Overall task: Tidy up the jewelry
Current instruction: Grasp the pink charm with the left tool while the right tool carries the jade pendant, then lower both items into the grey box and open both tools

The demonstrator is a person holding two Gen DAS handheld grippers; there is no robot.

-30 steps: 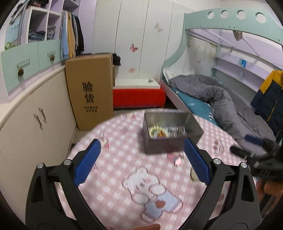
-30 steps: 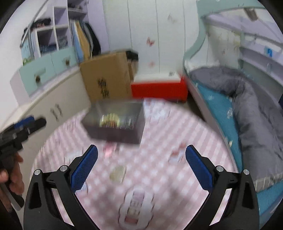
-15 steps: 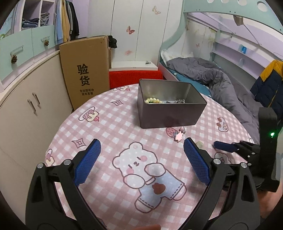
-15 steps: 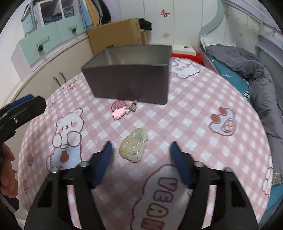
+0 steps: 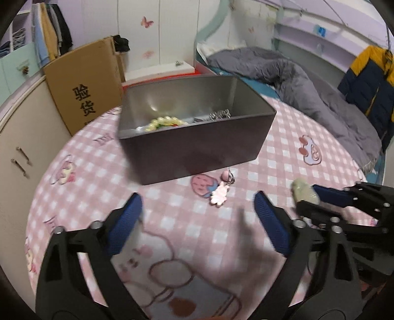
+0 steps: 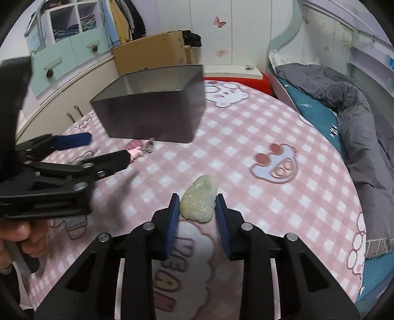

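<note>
Over the tablecloth [image 6: 246,137], right gripper [image 6: 198,214] fingers closing around jade pendant [image 6: 199,197].

A pink checked cloth [image 6: 236,137] with cartoon bears covers the round worktop. Behind it a tall cardboard box [image 5: 83,91] with printed black characters leans against cream cupboards [image 5: 22,147]. A red-sided low box [image 6: 246,76] with a white top sits beyond. A bed [image 6: 317,108] carries a rumpled grey duvet [image 5: 307,81]. A yellow and navy jacket [image 5: 369,78] hangs at the right, clothes [image 6: 125,17] hang at the left, and butterfly stickers [image 6: 220,22] dot the white wardrobe doors.
</note>
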